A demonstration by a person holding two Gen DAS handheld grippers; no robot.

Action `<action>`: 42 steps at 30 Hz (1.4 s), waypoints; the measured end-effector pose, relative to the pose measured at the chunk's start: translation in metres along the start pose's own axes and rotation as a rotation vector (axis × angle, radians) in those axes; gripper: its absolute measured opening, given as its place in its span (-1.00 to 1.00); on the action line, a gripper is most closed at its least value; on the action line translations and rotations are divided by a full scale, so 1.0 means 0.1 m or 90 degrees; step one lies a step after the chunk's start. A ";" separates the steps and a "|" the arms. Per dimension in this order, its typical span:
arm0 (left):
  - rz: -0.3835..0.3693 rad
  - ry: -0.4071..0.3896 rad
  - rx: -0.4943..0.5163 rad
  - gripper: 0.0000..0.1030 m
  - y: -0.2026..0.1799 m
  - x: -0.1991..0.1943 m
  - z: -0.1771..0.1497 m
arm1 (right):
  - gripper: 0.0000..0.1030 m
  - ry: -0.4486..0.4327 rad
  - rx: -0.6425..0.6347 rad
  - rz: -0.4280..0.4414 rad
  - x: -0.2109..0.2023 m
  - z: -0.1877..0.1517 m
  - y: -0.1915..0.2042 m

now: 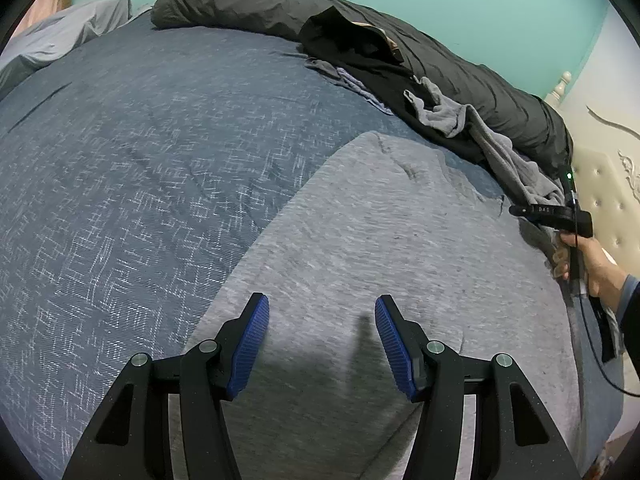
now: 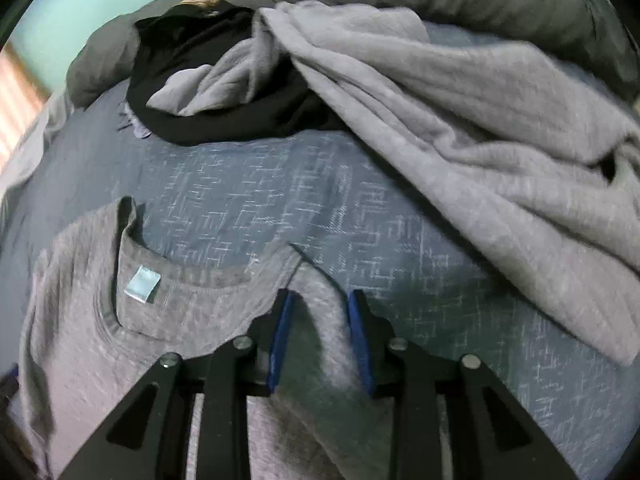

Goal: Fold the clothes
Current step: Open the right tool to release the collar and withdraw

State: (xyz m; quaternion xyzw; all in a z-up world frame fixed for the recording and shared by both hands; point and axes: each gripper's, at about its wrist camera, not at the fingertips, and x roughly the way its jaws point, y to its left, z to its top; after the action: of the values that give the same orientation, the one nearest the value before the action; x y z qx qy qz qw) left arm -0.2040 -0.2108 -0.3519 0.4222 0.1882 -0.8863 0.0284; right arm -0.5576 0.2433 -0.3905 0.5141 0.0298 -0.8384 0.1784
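A grey T-shirt [image 2: 80,320] lies flat on the blue bed [image 1: 120,200]. The left gripper [image 1: 322,340] hovers over it, fingers released. The right gripper [image 2: 318,340] straddles a shoulder fold near the collar, fingers narrow, apparently not yet clenched.

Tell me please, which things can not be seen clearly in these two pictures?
- Grey T-shirt: right wrist view, lower part cut off by the edge and covered by the right hand-held gripper; whether its pads press the cloth is unclear.
- Neck label: too blurred to read.
- Black garment: left wrist view, its type is unclear, partly under the light grey garment.
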 end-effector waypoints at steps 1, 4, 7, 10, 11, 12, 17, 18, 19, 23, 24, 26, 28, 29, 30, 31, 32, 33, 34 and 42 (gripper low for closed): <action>0.000 0.000 0.001 0.16 0.00 0.00 0.00 | -0.91 -0.005 -0.007 -0.011 -0.01 0.00 0.03; 0.000 -0.001 0.002 0.16 0.00 -0.01 0.00 | -0.96 -0.047 -0.029 -0.072 -0.11 0.06 0.09; 0.000 -0.002 0.003 0.16 0.00 -0.02 0.00 | -0.96 -0.073 -0.029 -0.120 -0.16 0.18 0.10; -0.001 -0.003 0.003 0.16 -0.01 -0.02 0.00 | -0.96 -0.059 -0.056 -0.160 -0.08 0.27 0.17; -0.001 -0.003 0.003 0.16 -0.01 -0.03 0.00 | -0.96 -0.052 -0.057 -0.165 -0.04 0.29 0.17; -0.002 -0.002 0.003 0.16 0.00 -0.03 0.00 | -0.96 -0.044 -0.057 -0.172 0.00 0.27 0.16; -0.004 0.003 -0.002 0.16 0.02 -0.01 0.00 | -0.95 -0.019 -0.035 -0.181 0.10 0.19 0.12; -0.005 0.002 -0.003 0.16 0.02 -0.02 0.00 | -0.93 -0.033 -0.025 -0.184 0.01 0.18 0.11; -0.006 0.001 -0.002 0.16 0.02 -0.03 0.01 | -0.92 -0.048 -0.015 -0.188 -0.08 0.17 0.11; -0.015 -0.008 0.001 0.16 0.00 -0.14 0.04 | -0.86 -0.116 0.021 -0.154 -0.58 0.03 0.12; -0.018 -0.010 0.003 0.16 0.00 -0.17 0.05 | -0.75 -0.131 0.027 -0.132 -0.73 -0.06 0.15; -0.023 -0.009 0.001 0.16 0.02 -0.22 0.02 | -0.54 -0.151 0.033 -0.081 -0.98 -0.29 0.24; -0.028 -0.006 -0.002 0.16 0.05 -0.27 -0.01 | -0.48 -0.163 0.043 -0.030 -1.15 -0.52 0.44; -0.030 -0.005 -0.003 0.16 0.06 -0.30 -0.03 | -0.47 -0.168 0.053 -0.011 -1.21 -0.65 0.57; -0.032 -0.004 -0.004 0.16 0.07 -0.32 -0.05 | -0.44 -0.171 0.065 0.001 -1.30 -0.81 0.66; -0.032 -0.003 -0.006 0.16 0.09 -0.35 -0.07 | -0.44 -0.175 0.077 0.011 -1.39 -0.98 0.75; -0.029 -0.001 -0.007 0.16 0.10 -0.38 -0.11 | -0.44 -0.179 0.088 0.015 -1.45 -1.15 0.85; -0.030 0.001 -0.010 0.16 0.12 -0.41 -0.15 | -0.43 -0.182 0.097 0.026 -1.52 -1.33 0.95; -0.033 0.006 -0.015 0.16 0.14 -0.44 -0.18 | -0.42 -0.181 0.101 0.047 -1.60 -1.50 1.05; -0.018 0.022 -0.029 0.16 0.29 -0.98 -0.51 | -0.21 -0.188 0.179 0.144 -1.97 -2.50 1.31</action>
State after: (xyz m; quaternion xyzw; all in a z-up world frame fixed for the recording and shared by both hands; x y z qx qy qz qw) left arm -0.0974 -0.2299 -0.3156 0.4339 0.2148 -0.8747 0.0223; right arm -0.2215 0.2318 -0.3184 0.4058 -0.1711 -0.8752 0.2003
